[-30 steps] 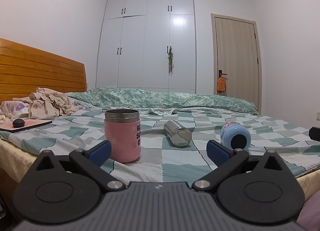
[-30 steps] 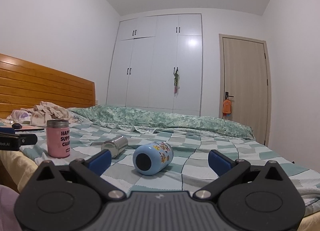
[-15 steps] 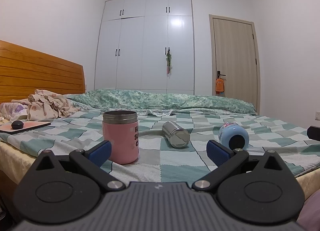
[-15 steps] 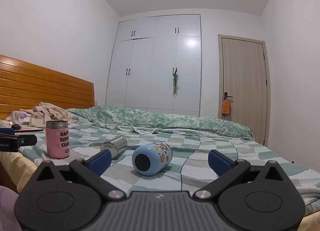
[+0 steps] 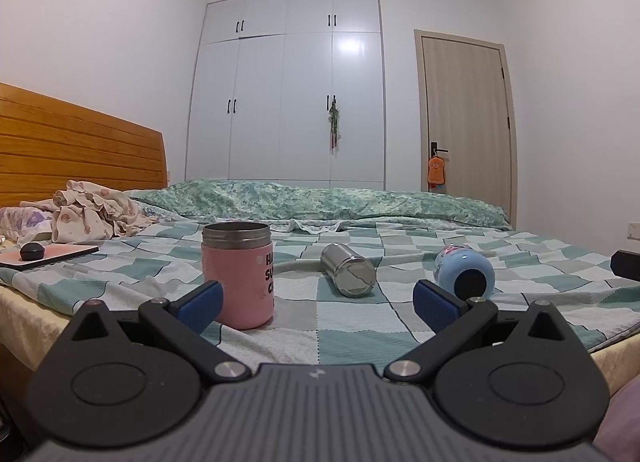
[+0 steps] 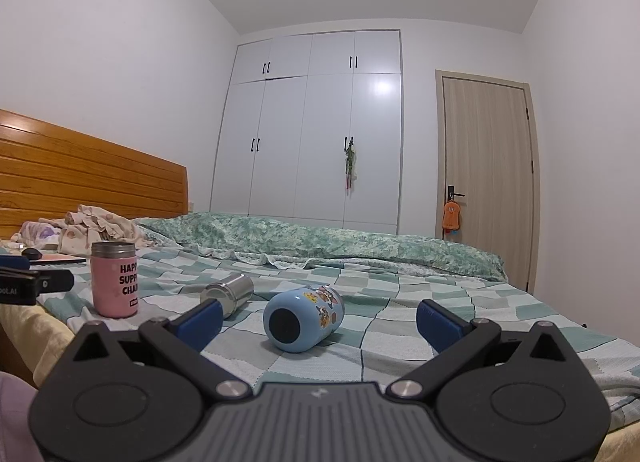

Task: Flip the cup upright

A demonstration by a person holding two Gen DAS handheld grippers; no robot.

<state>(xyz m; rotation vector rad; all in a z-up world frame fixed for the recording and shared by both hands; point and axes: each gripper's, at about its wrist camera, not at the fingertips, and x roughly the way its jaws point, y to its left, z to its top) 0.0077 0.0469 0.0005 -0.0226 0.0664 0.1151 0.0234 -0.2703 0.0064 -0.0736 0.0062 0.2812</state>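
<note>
Little displacement is recorded over the last second: in the left wrist view the pink cup (image 5: 239,274) sits slightly lower and nearer the left finger than before, and the scene in the right wrist view is nearly unchanged. Both tools are held short of the near edge of the bed (image 6: 400,338), above its checked cover. The left gripper (image 5: 316,298) is spread wide and grips nothing; the right gripper (image 6: 318,316) is likewise wide and grips nothing. The pink cup is seen upright, just beyond the left gripper's left fingertip. The steel cup (image 5: 349,270) lies on its side ahead of the left gripper's gap, base toward the camera. The blue cup (image 6: 303,318) lies on its side, dark end facing the right gripper, ahead of its gap and left of centre. Open cover is noted to the right of the blue cup, up to the folded green quilt (image 6: 320,242) across the far side. Only the left wrist view shows a dark round object on a flat board (image 5: 48,253) clearly; only the right wrist view shows the blue cup's cartoon stickers and the left tool's side (image 6: 24,280) at the frame's left edge.
</note>
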